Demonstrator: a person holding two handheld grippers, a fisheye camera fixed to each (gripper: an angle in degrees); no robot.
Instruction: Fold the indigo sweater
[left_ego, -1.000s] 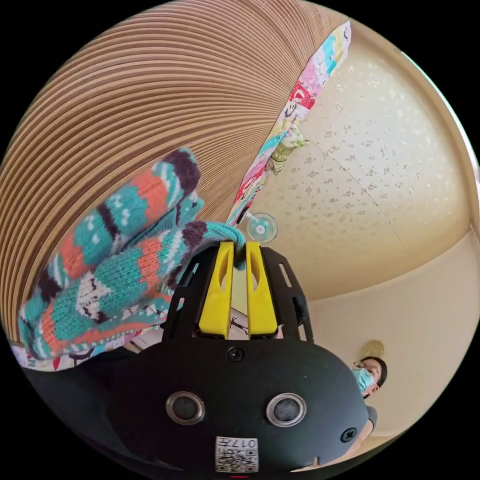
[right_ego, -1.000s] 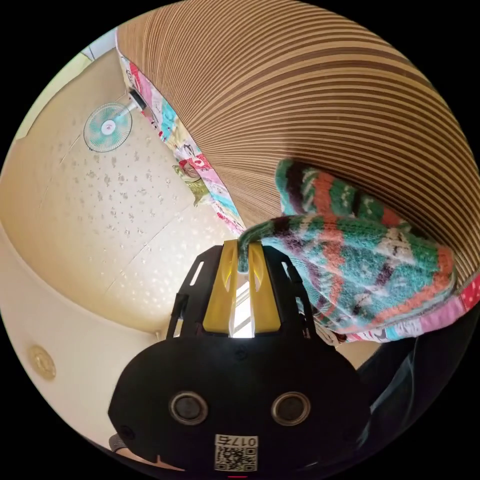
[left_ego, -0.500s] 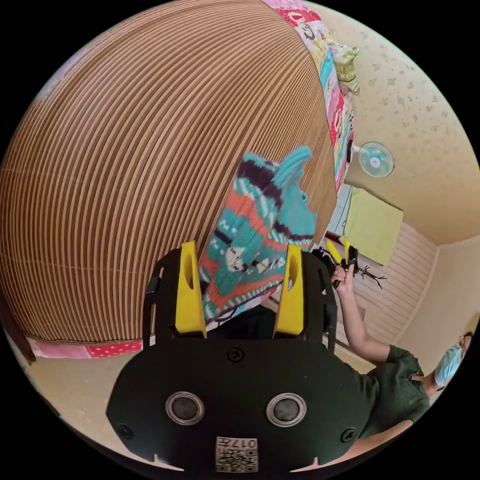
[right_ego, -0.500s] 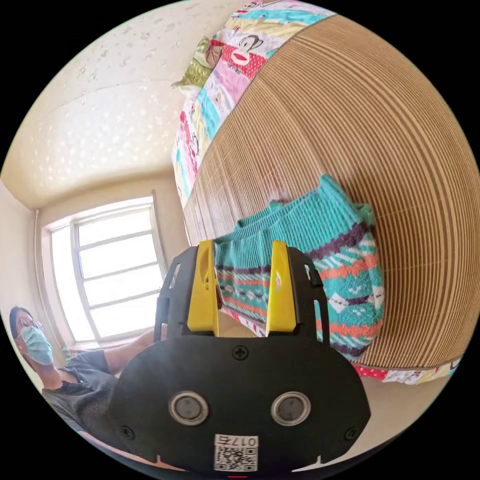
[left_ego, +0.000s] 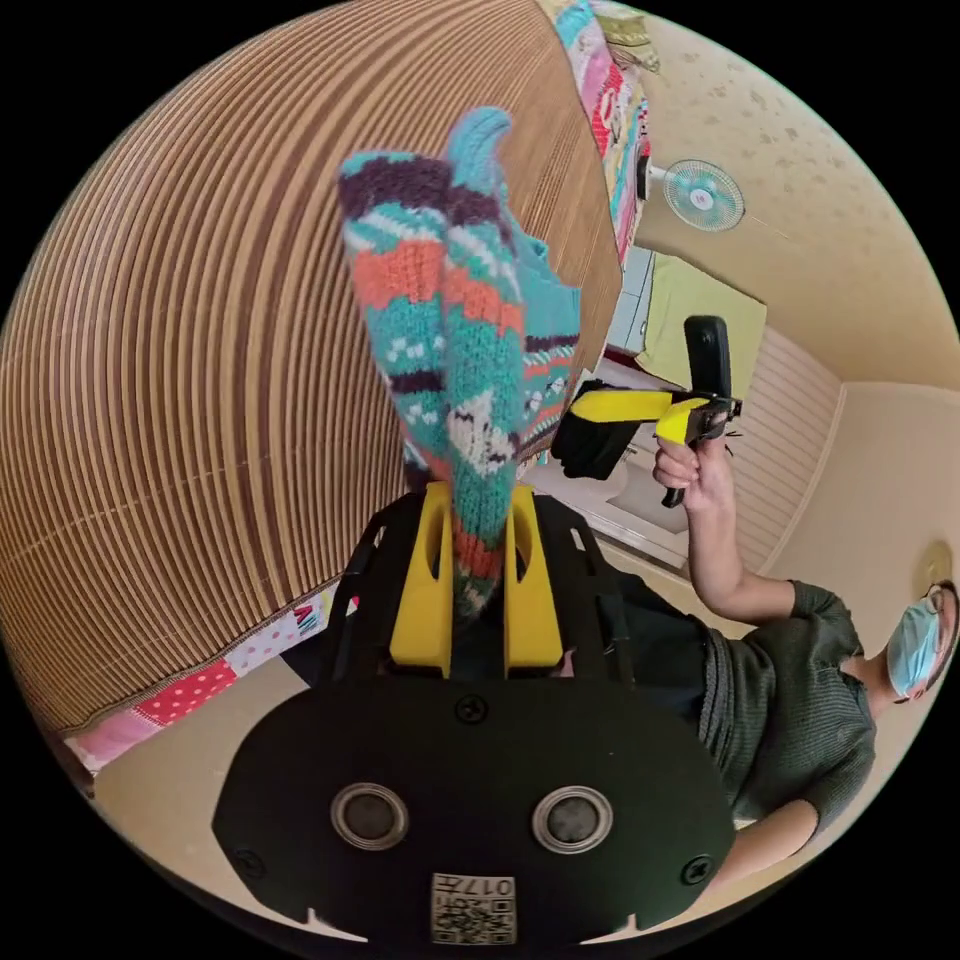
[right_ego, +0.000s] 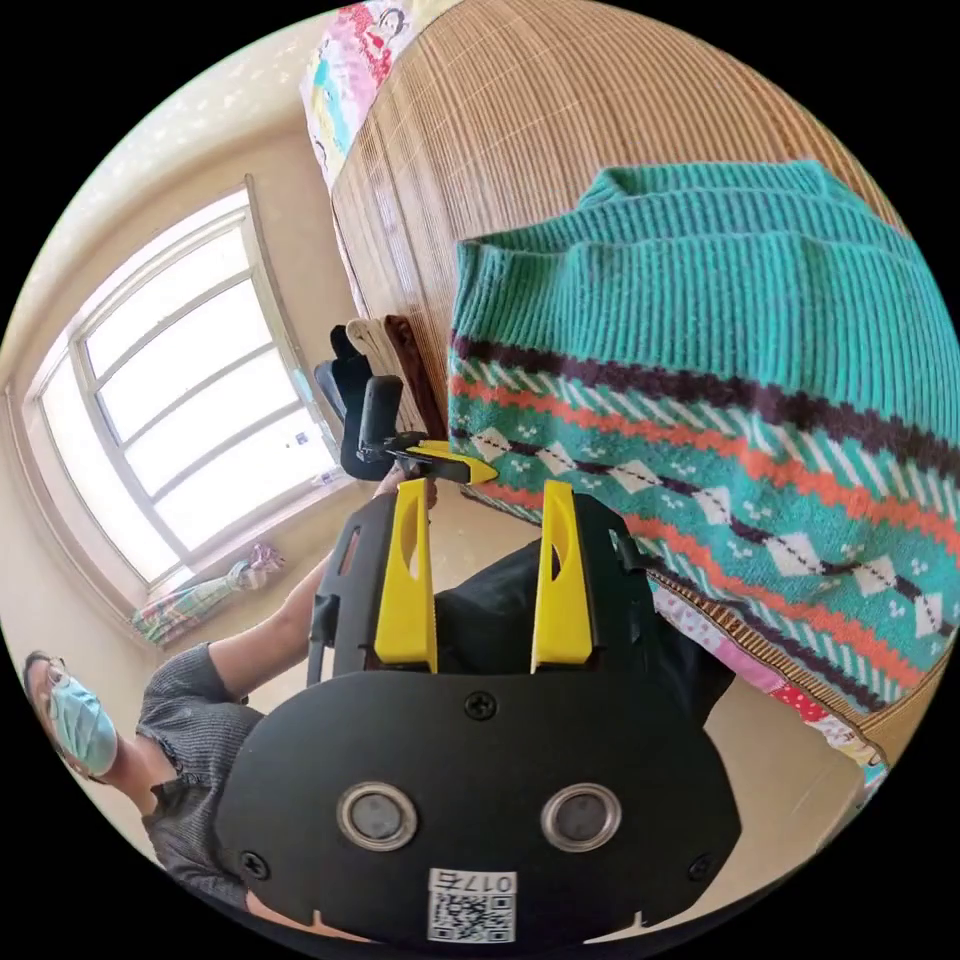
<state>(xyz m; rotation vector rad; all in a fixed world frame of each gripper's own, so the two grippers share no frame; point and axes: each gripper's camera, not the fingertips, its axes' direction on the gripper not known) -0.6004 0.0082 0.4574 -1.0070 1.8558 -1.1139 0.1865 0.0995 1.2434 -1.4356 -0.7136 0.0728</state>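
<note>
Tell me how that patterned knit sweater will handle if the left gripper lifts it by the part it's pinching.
The sweater will likely drape and sag: its thick knit already bunches between the left gripper jaws. It probably won't slip, given the coarse, ribbed yarn. It looks bulky, so most of it may drag on the slatted mat.

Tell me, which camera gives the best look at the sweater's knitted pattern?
The right gripper view: the sweater lies broad on the striped mat, ribbed band and diamond rows plain. The left gripper view shows a bunched end pinched in the left gripper.
</note>
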